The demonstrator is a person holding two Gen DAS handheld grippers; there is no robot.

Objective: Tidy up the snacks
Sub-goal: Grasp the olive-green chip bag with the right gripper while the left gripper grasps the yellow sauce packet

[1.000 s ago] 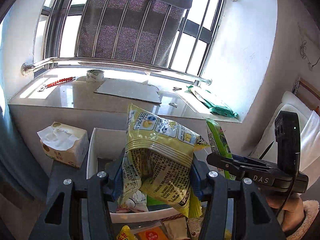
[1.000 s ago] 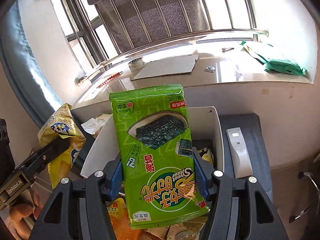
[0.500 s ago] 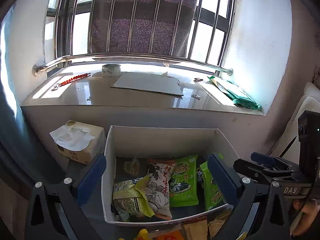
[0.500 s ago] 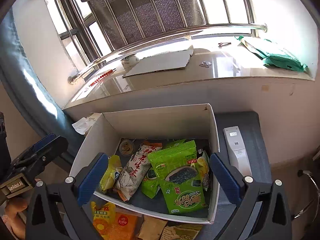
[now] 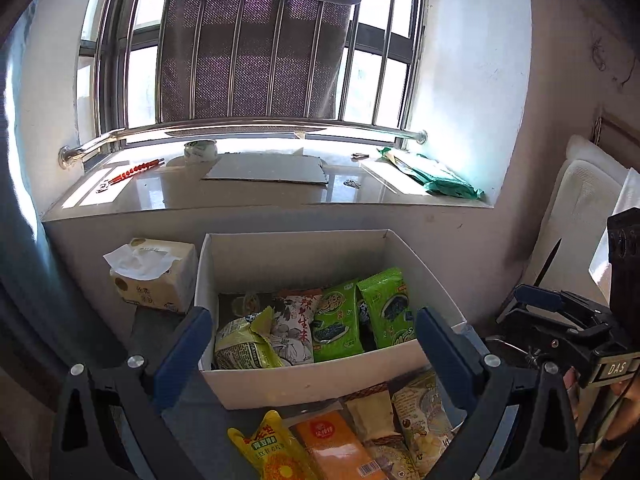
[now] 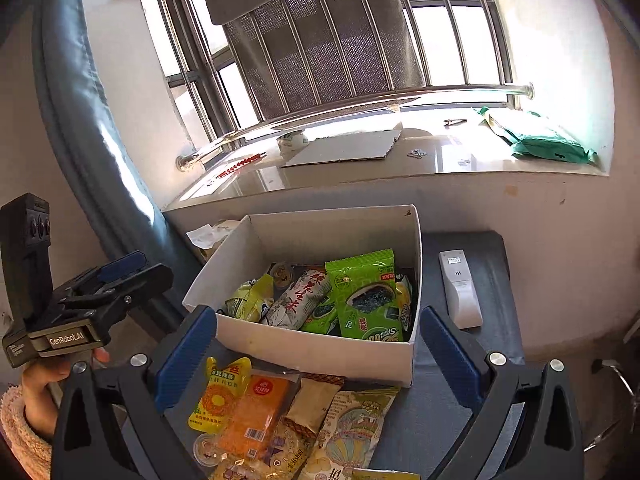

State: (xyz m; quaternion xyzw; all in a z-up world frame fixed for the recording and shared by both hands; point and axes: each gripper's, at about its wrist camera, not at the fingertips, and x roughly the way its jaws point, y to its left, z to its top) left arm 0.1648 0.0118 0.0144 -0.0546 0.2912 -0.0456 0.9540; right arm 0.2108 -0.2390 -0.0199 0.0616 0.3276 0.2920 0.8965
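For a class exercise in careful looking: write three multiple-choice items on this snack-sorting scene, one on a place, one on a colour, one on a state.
1. Where does the white remote lie?
A. in the box
B. on the grey surface right of the box
C. on the windowsill

2. What colour is the seaweed packet?
A. green
B. red
C. blue

3. How is the right tool?
A. shut on a packet
B. open, empty
C. out of view

Key: 1 B, the white remote lies beside the box; 2 A, the seaweed packet is green; 3 B, the right tool has nothing between its spread fingers.
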